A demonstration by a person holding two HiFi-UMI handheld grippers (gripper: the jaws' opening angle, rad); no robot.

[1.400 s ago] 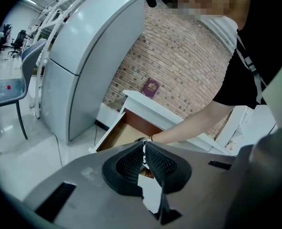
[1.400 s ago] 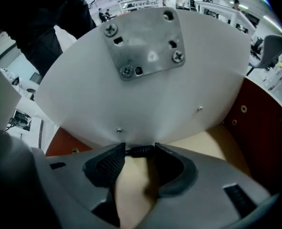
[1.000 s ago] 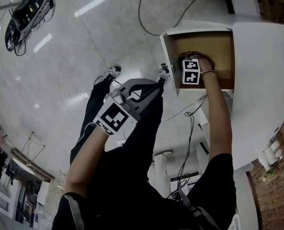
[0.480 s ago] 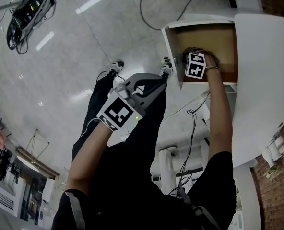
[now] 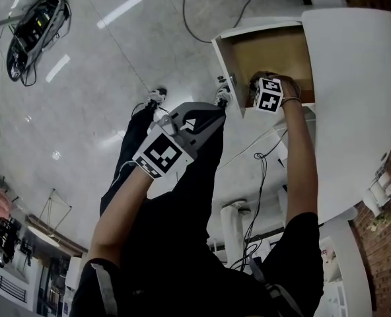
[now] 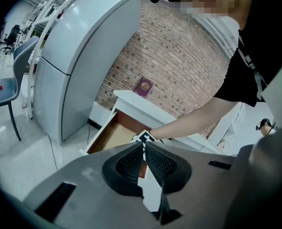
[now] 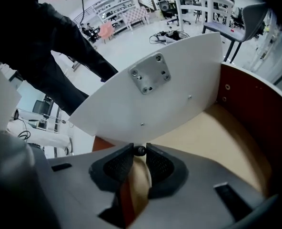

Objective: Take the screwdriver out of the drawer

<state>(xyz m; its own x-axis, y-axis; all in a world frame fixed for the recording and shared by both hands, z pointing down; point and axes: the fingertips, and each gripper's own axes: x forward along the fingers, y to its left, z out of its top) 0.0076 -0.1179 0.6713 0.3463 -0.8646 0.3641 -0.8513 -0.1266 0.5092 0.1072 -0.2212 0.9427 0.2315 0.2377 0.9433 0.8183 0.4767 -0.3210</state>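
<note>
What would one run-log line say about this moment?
right gripper: in drawer, jaws just closed in on screwdriver | left gripper: shut, empty | screwdriver not yet out

Glossy pale floor [image 5: 83,65], ceiling lights mirrored in it. The drawer [image 7: 226,142] shows a matt tan wood-look bottom and darker reddish-brown sides with a slight sheen. Its front panel [image 7: 179,104] is smooth white and carries a dull grey metal plate [image 7: 149,74] with screw heads. Right tongs [image 7: 140,148]: matt grey plastic body and black pads [image 7: 116,166] with a fine dotted grain. Its jaws have just been closing onto the screwdriver [image 7: 140,150], of which only a small dark shiny round end shows. Left tongs [image 6: 143,145]: the same grey plastic and grained black pads [image 6: 131,163]. The far wall [image 6: 179,56] is rough red brick. Worktop [image 5: 360,78], smooth white. Trousers [image 5: 182,197], matt black cloth.
</note>
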